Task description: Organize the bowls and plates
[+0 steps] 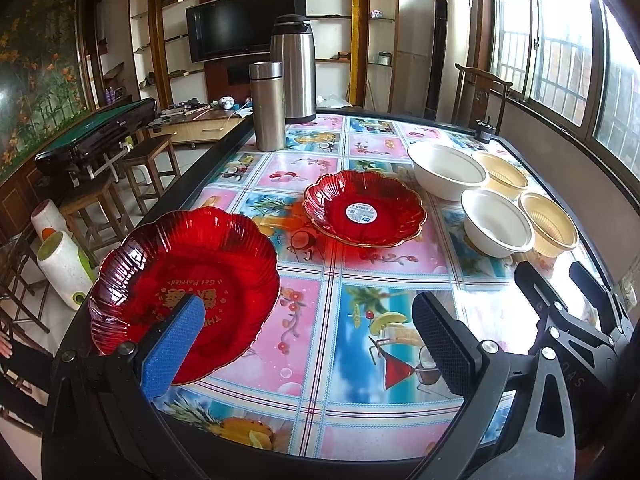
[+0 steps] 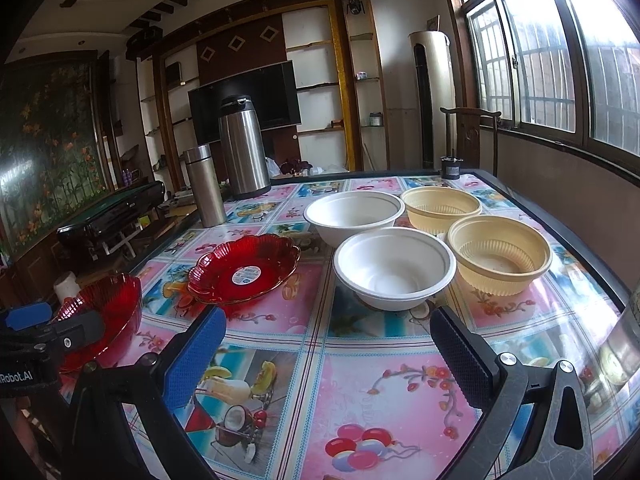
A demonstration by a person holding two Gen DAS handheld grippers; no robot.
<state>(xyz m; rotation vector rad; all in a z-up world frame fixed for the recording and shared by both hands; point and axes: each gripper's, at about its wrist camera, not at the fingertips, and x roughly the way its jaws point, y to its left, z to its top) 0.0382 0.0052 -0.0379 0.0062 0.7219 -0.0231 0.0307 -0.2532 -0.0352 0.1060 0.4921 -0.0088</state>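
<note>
Left wrist: red plate (image 1: 184, 280) beside left tool (image 1: 312, 344).

I see two translucent red ribbed plates (image 1: 184, 284) (image 1: 364, 208), the far one carrying a white round sticker (image 1: 361, 213). On my right sit two plain white bowls (image 2: 394, 268) (image 2: 354, 216) and two cream ribbed bowls (image 2: 500, 254) (image 2: 442, 208). The tablecloth (image 2: 360, 380) shows pink and blue squares of fruit, drinks and balloons. Both flasks (image 2: 244, 146) (image 2: 205, 186) are brushed silver.
</note>
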